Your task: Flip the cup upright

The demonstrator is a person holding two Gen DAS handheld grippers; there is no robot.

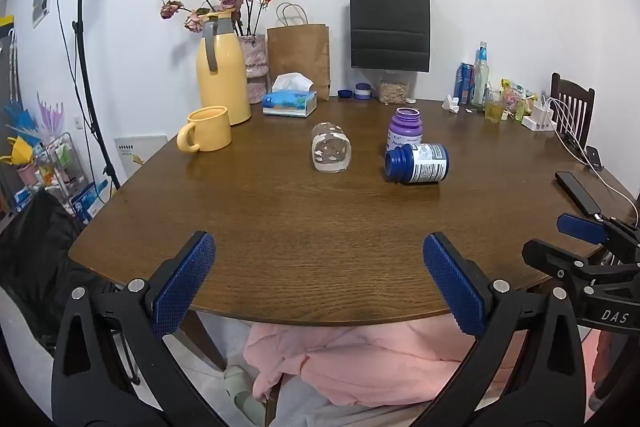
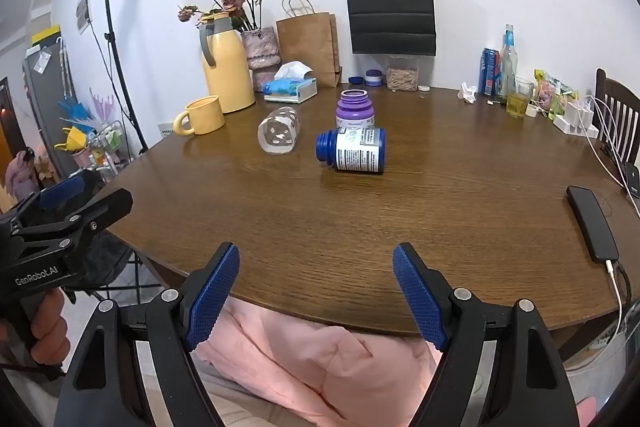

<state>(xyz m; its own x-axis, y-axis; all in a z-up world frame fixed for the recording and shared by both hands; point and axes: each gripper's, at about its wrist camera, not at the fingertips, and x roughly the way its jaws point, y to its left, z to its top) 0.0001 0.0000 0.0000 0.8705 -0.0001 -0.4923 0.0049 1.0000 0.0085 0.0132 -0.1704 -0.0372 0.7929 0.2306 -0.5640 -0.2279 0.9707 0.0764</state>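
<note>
A clear glass cup (image 1: 331, 152) with white spots lies on its side near the middle of the brown wooden table (image 1: 320, 227); it also shows in the right wrist view (image 2: 279, 135). My left gripper (image 1: 319, 259) is open and empty over the table's near edge, well short of the cup. My right gripper (image 2: 316, 269) is open and empty, also at the near edge. Each gripper shows at the side of the other's view.
A blue bottle (image 2: 352, 150) lies on its side right of the cup, a purple bottle (image 2: 355, 110) upright behind it. A yellow mug (image 2: 200, 115), yellow jug (image 2: 226, 63), tissue box (image 2: 291, 87), paper bags and a phone (image 2: 592, 227) are also on the table.
</note>
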